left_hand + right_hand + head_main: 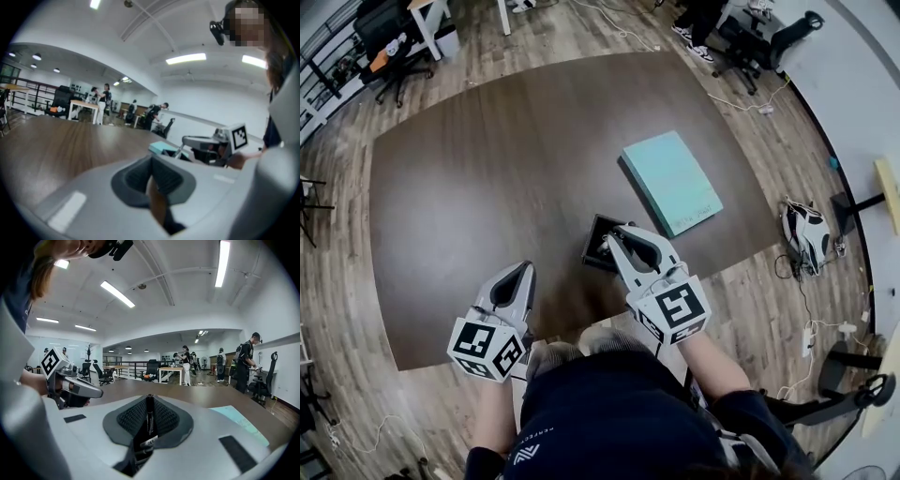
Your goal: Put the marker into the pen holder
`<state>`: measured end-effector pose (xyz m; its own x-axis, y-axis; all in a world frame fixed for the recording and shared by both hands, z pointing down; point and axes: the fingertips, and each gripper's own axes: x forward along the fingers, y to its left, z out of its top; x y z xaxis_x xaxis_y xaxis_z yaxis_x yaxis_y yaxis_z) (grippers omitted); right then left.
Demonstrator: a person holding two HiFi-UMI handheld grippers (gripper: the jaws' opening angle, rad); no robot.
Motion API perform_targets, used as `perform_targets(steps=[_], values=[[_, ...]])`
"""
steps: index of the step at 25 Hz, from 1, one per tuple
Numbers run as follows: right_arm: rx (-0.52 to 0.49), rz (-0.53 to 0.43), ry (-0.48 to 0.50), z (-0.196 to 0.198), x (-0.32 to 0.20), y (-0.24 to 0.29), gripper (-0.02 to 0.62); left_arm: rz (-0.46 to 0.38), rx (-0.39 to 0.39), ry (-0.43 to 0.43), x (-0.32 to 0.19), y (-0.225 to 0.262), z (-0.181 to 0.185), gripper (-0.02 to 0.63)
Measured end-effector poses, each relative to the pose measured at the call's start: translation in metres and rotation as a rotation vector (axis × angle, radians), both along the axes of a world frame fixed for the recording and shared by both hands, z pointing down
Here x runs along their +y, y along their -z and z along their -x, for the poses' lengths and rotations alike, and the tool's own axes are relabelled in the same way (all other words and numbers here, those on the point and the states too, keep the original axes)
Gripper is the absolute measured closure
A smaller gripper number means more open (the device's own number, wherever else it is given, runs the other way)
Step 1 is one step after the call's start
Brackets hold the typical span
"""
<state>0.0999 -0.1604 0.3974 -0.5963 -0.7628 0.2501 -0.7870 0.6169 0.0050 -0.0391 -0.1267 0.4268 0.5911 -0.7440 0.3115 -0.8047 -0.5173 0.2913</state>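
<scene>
In the right gripper view, a black marker [149, 423] with a white label stands upright between the pads, and my right gripper [149, 401] is shut on it. Seen from the head view, the right gripper [615, 235] has its tips right over the square black pen holder [598, 246], which stands near the table's front edge. The marker is too small to make out there. My left gripper [525, 270] is to the left over the front of the table, apart from the holder. Its jaws [151, 171] are shut with nothing between them.
A teal notebook [671, 182] lies on the dark wooden table [487, 169], just behind and right of the holder. Office chairs [389, 47] and cables [811, 239] are on the floor around the table. People stand at desks far off [186, 364].
</scene>
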Motion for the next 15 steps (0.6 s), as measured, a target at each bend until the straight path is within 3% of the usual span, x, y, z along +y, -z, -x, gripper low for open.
perform_targets(steps=[15], values=[[0.06,0.009,0.121,0.016,0.002,-0.013,0.566,0.008,0.004,0.126,0.014,-0.006,0.016,0.603]])
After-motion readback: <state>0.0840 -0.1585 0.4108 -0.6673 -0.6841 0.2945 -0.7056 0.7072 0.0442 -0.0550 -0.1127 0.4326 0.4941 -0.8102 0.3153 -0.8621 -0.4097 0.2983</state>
